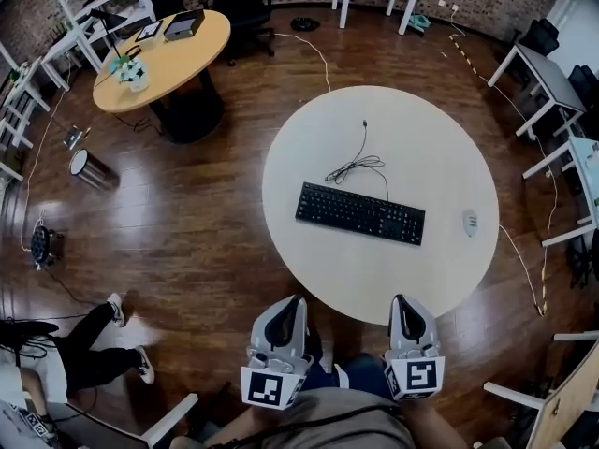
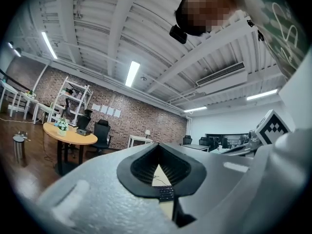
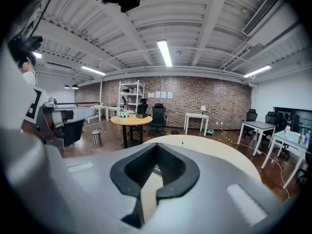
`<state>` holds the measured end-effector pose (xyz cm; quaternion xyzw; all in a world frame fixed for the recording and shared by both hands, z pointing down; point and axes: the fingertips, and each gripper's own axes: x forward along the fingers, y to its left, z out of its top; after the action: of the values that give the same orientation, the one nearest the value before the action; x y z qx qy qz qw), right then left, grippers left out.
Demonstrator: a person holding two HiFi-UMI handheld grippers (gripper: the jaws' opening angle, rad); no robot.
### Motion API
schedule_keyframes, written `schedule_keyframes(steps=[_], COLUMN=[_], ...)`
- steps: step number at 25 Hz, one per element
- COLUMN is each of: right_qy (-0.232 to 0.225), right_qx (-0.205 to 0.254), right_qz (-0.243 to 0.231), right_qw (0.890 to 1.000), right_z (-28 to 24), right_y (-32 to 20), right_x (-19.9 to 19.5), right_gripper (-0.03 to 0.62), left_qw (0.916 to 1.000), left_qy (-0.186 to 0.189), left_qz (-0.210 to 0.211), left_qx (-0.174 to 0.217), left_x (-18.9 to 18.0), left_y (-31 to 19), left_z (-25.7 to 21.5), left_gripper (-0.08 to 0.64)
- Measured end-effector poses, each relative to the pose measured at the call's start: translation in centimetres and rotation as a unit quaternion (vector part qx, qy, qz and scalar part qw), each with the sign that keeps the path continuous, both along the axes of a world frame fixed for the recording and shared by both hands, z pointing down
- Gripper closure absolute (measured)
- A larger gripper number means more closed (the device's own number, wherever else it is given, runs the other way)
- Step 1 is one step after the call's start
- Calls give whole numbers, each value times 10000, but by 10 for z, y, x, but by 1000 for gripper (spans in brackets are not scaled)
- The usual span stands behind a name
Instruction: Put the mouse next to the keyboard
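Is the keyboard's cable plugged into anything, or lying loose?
Loose: the cable lies coiled on the table behind the keyboard, its plug end free.

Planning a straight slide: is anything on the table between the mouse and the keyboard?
Nothing: in the head view, only bare tabletop separates the mouse from the keyboard.

bare tabletop (image 1: 374,274) lies between keyboard (image 1: 360,213) and mouse (image 1: 470,222); cable (image 1: 358,164) coils behind keyboard.
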<state>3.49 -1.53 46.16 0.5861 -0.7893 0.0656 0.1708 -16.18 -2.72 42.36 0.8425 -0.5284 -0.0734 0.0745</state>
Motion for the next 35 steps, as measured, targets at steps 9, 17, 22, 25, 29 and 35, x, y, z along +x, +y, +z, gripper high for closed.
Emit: schedule_keyframes(steps=[9,17,22,25,29,35], right_qy=[-174,-352,-544,-491,-678,-844], right_qx=[186,392,497,556,422,379], right_qz=[-512,-584,-645,-763,-826,-968], right_qw=[9984,9969,9952,9943,9934,9910], right_z=[-9,-23,-16,-18,-25,-34], right_y=[61,148,228,271,332,372], right_x=[11,62,102,128,150,151], right_gripper=[589,589,589,589,589,589], left_qw=[9995,9984,9972,9972,9967,9962], left_qy=[-121,-285,-445,-428,-446,-540], left_qz=[-281,-407,-501,-549,-673,-672], left_qx=[90,278,327,258,-83,94], left_x=[32,85,121,150,179,197], left_y=[69,164,245,294,350,388], left_z=[-9,-28,-29,-30,-22,-46], left_gripper=[558,558,558,558,558,558])
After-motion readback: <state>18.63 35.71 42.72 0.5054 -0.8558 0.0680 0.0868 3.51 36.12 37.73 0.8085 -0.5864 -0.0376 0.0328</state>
